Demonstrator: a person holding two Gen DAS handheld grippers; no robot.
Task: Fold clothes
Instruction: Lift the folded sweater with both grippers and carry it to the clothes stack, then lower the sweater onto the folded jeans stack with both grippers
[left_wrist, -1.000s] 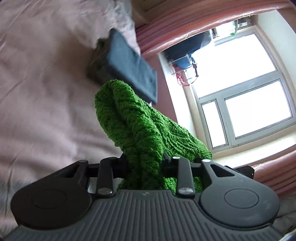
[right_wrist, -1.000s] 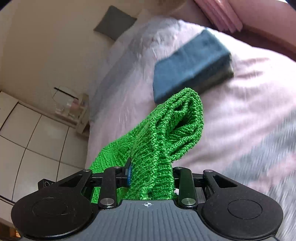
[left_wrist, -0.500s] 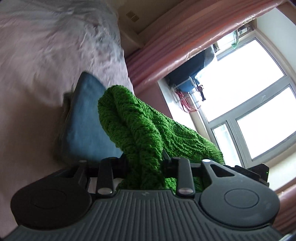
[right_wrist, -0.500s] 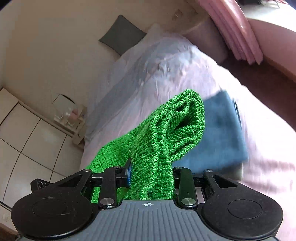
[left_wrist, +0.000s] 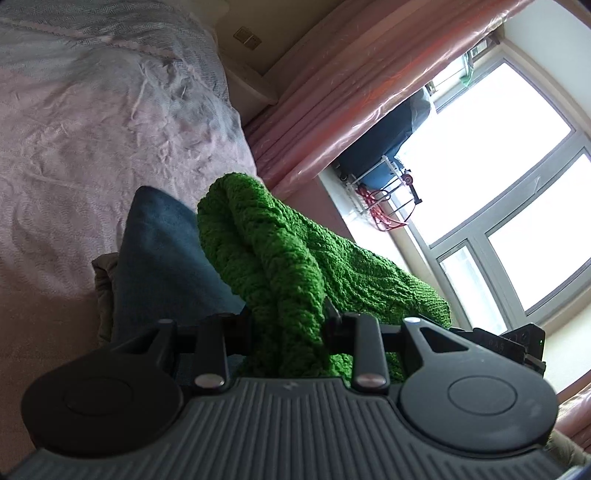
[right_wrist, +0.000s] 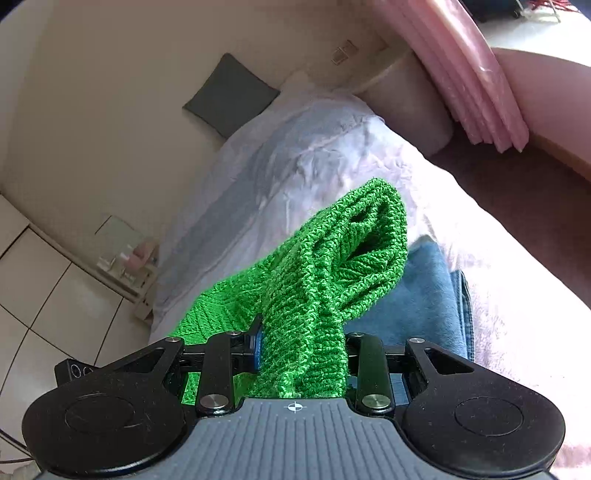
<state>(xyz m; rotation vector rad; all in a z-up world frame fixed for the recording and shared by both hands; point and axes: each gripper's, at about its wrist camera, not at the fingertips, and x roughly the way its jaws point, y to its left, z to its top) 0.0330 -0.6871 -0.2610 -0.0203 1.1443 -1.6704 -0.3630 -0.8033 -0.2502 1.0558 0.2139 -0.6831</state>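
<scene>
Both grippers (left_wrist: 288, 328) (right_wrist: 301, 350) clamp green knit (left_wrist: 280, 258) aloft.

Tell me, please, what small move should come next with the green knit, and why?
Probably lower it. Both the left gripper and right gripper are shut on the green knit, held bunched above the folded blue garment on the bed, so setting it on that stack seems the natural step.
</scene>
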